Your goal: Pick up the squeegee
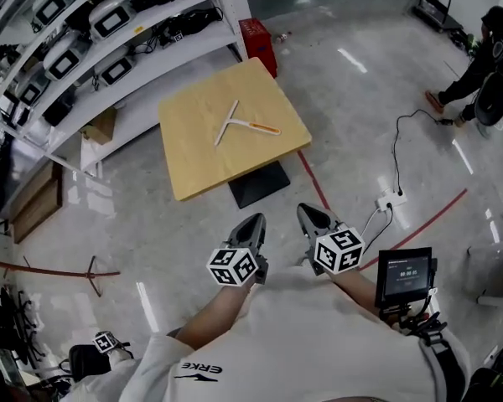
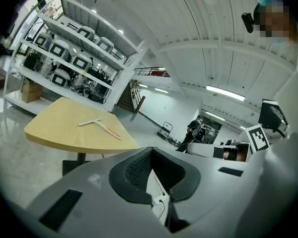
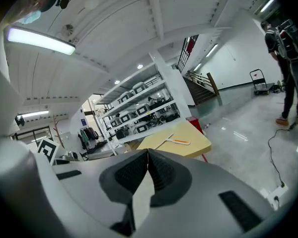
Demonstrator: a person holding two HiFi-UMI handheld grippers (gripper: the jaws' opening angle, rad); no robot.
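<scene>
Wooden tabletop [image 1: 199,159], upper centre, holds the squeegee [image 1: 235,122]; lower down, left claw [image 1: 255,220] and right claw [image 1: 307,212] both closed, empty.

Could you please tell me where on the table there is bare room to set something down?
The table is mostly bare. The widest free patch runs from the squeegee to the near left edge; a smaller one lies between it and the far corner by the red box. Only the middle is taken. The shelves beyond are crowded.
</scene>
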